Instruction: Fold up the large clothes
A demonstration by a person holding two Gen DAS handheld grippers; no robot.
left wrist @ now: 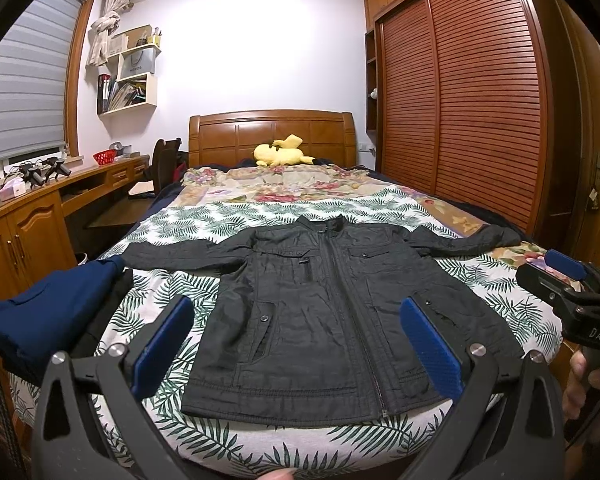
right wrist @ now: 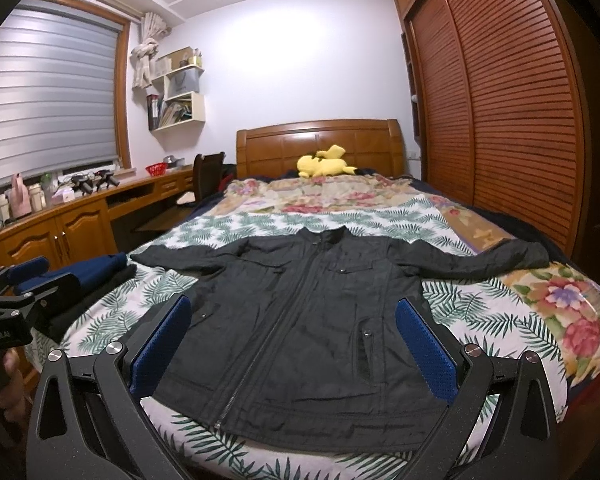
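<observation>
A black zip jacket [left wrist: 320, 312] lies flat, front up, on the leaf-print sheet at the foot of the bed, both sleeves spread sideways; it also shows in the right wrist view [right wrist: 300, 320]. My left gripper [left wrist: 296, 312] is open and empty, held above the bed's near edge in front of the jacket's hem. My right gripper [right wrist: 294, 312] is open and empty too, a little further right. The right gripper shows at the edge of the left wrist view [left wrist: 568, 280], the left gripper at the edge of the right wrist view [right wrist: 28, 280].
Folded navy and dark clothes [left wrist: 52, 316] are stacked at the bed's left corner. A yellow plush toy [left wrist: 280, 152] lies by the headboard. A wooden desk [left wrist: 60, 192] with a chair runs along the left; a slatted wardrobe [left wrist: 480, 100] stands right.
</observation>
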